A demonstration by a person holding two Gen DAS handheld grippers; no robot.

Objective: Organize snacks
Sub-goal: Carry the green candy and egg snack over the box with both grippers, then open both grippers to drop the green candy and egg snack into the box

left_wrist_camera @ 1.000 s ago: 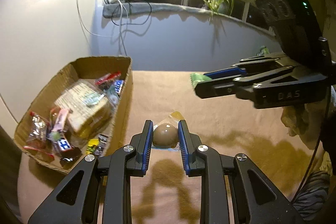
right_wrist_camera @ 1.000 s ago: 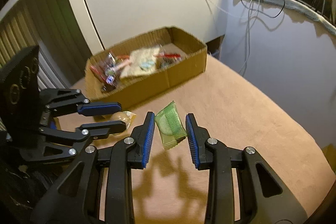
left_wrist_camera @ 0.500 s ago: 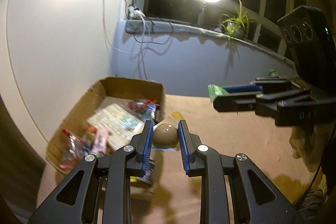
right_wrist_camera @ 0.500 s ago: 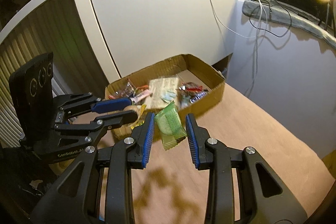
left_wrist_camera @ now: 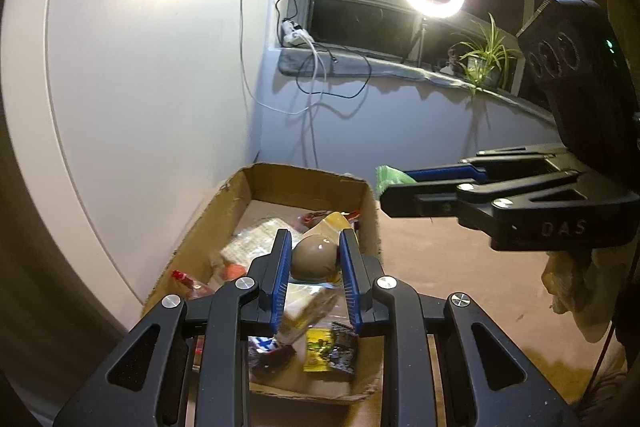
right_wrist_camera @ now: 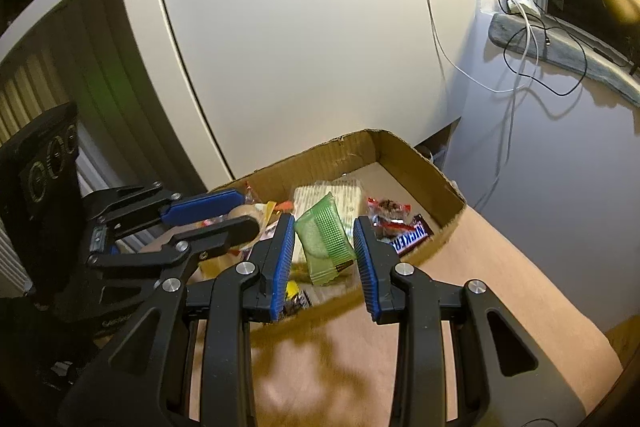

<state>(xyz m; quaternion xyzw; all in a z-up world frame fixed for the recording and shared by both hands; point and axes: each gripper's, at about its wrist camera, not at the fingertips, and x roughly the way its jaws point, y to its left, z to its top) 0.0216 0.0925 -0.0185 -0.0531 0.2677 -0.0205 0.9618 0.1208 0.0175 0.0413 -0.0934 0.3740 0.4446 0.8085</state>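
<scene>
Two snacks are in the air, neither dropped yet. At lower centre of the left wrist view, the left gripper [left_wrist_camera: 313,259] is closed on a brown round snack [left_wrist_camera: 314,257] in clear wrap, hanging over the cardboard box [left_wrist_camera: 308,179], which already holds a heap of wrapped bars and packets. Further right in that view, the right gripper [left_wrist_camera: 382,189] reaches in toward the box rim. In its own view, the right gripper [right_wrist_camera: 325,241] pinches a green packet [right_wrist_camera: 326,237] above the box's near edge. Both releases remain; no other loose snacks are visible on the table [right_wrist_camera: 500,291].
</scene>
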